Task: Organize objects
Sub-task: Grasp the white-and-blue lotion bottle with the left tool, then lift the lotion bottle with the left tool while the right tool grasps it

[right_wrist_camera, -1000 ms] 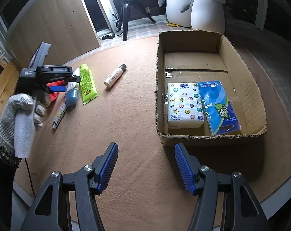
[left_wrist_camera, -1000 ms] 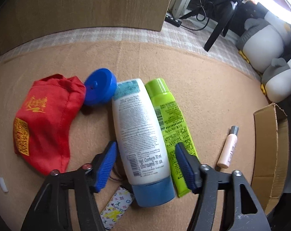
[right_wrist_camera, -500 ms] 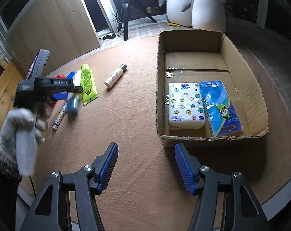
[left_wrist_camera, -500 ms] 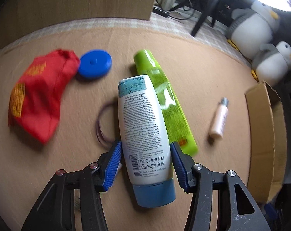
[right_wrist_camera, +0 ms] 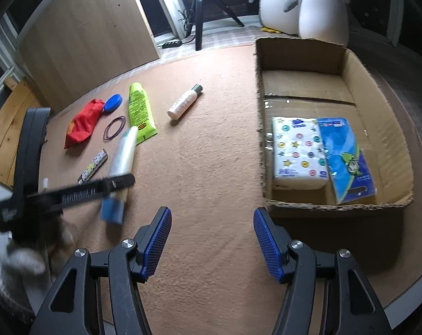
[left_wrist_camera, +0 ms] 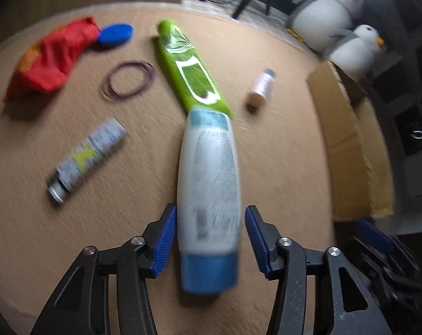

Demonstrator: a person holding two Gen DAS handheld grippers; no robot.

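Left wrist view: left gripper (left_wrist_camera: 208,240) has the white bottle (left_wrist_camera: 209,184) with the blue cap between its blue pads. Left pad touches the bottle side, right pad shows a thin gap, and the jaws are opening, so the grip looks loose. Bottle is blurred, cap end nearest the camera, its far end overlapping the near end of the green tube (left_wrist_camera: 190,71).

Lying on the tan mat (left_wrist_camera: 280,153): patterned small tube (left_wrist_camera: 86,157) left of the bottle, loop of rubber bands (left_wrist_camera: 128,81) beyond it, red pouch (left_wrist_camera: 53,60) far left with the blue round lid (left_wrist_camera: 116,34) touching its far end. Small cream bottle (left_wrist_camera: 262,86) sits right of the green tube, apart from it. Cardboard box (left_wrist_camera: 347,139) at the right edge.

Right wrist view: right gripper (right_wrist_camera: 212,241) hangs over bare mat just near of the box's front wall, pads spread, nothing between them. Box holds a tissue pack (right_wrist_camera: 297,153) and a blue packet (right_wrist_camera: 346,159), side by side against the near wall, touching. A gloved hand (right_wrist_camera: 29,256) at lower left holds the left gripper; the bottle appears above the mat there, well left of the box. Two penguin plush toys (right_wrist_camera: 303,2) stand beyond the box.
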